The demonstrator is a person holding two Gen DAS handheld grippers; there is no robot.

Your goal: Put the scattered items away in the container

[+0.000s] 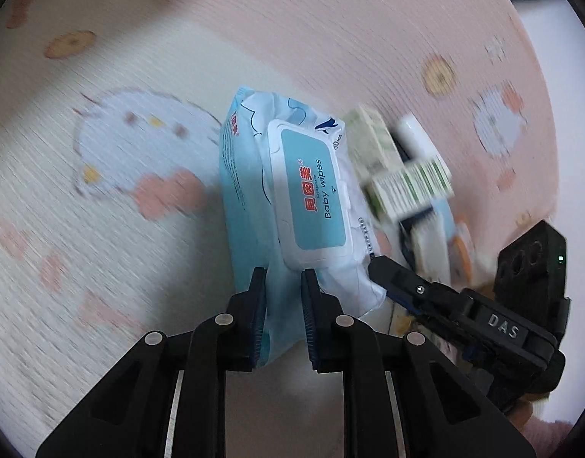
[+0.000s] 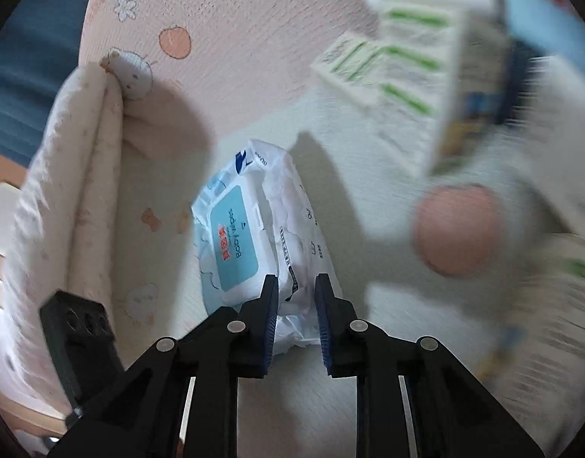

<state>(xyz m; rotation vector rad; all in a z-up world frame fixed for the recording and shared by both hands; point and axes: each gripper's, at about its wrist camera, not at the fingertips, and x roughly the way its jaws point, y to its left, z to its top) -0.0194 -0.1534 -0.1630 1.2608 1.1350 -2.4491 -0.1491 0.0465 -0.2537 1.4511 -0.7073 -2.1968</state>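
Note:
A light blue and white pack of baby wipes [image 1: 292,198] is held up inside a soft fabric container with a pink and cream cartoon lining [image 1: 139,191]. My left gripper [image 1: 283,278] is shut on the pack's near end. My right gripper [image 2: 295,286] is shut on the pack's [image 2: 246,236] other corner; its fingers [image 1: 391,271] show at the pack's right edge in the left wrist view. The left gripper's body [image 2: 78,328] shows at lower left in the right wrist view.
Green and white boxes [image 1: 403,175] and a blue and white carton [image 2: 479,87] lie in the container to the right of the pack. The container's padded cream wall [image 2: 71,191] rises on the left. A blue surface [image 2: 29,61] lies beyond it.

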